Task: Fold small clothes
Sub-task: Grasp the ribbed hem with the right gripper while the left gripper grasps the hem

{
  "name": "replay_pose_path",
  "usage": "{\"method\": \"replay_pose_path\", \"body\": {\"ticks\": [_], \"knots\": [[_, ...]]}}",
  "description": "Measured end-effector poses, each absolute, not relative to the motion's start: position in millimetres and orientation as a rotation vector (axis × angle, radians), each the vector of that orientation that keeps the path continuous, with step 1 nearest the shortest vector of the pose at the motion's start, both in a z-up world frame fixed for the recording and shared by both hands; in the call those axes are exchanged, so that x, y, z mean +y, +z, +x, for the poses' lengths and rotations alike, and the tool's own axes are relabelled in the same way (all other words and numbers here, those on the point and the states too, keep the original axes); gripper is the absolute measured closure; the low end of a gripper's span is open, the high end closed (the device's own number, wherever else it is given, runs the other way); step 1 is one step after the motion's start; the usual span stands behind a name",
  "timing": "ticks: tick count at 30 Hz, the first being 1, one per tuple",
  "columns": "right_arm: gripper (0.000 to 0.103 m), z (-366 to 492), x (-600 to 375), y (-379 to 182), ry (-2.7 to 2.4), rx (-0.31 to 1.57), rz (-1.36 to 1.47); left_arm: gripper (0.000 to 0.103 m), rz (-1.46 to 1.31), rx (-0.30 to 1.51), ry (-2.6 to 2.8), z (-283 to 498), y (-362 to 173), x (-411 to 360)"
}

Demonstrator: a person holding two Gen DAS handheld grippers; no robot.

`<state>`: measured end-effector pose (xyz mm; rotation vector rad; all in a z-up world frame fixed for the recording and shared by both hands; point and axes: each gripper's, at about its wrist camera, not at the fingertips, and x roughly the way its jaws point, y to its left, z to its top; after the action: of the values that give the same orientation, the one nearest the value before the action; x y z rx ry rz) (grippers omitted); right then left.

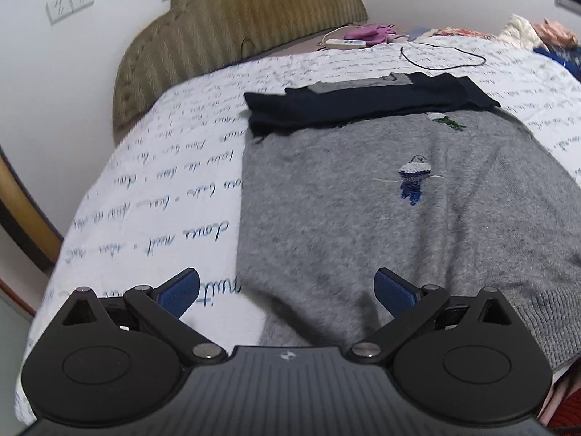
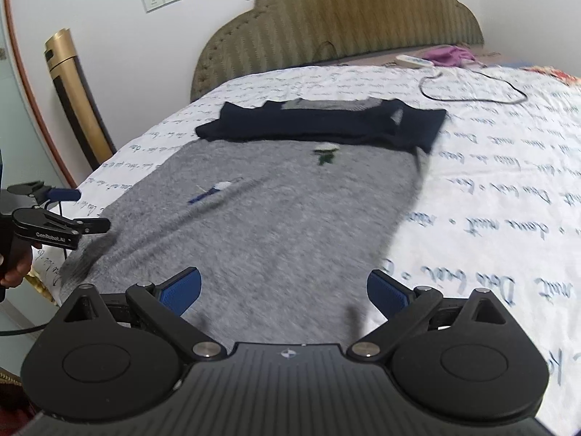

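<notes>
left gripper (image 1: 287,292) | right gripper (image 2: 284,292) | jaws standing wide, gripping nothing | risk: uneven hem pinches skewing grey sweater (image 2: 261,218) fold

Black linkages, blue-padded fingers (image 1: 181,290)

Evenly and softly lit, without glare; faint shadows just beneath the gripper fingers (image 2: 386,290) on the grey sweater (image 2: 254,225); motion blur along the sweater's near hem; strong fisheye bending and dark corners beyond the headboard (image 2: 337,18).
</notes>
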<state>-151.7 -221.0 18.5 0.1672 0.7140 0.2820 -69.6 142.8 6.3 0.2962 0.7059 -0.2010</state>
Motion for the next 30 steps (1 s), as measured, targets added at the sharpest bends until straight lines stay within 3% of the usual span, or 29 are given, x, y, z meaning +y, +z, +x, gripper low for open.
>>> {"method": "replay_pose_path", "body": {"ticks": [10,17,25,29,30], "knots": [[0.012,-166,-247,11,0.288,0.803,0.22,0.0,0.276,0.731,-0.288,-76,1,154],[0.019,-174,-251,2,0.328,0.912,0.219,0.0,0.211,0.85,-0.38,-67,-19,165],[0.042,-177,-243,-7,0.492,0.965,0.351,0.001,0.061,0.904,-0.464,-68,-24,164],[0.048,-171,-212,-11,0.576,0.97,0.339,0.012,0.078,0.903,-0.504,-74,-23,149],[0.05,-169,-205,-12,0.588,0.966,0.338,0.018,0.096,0.9,-0.502,-76,-23,144]]}}
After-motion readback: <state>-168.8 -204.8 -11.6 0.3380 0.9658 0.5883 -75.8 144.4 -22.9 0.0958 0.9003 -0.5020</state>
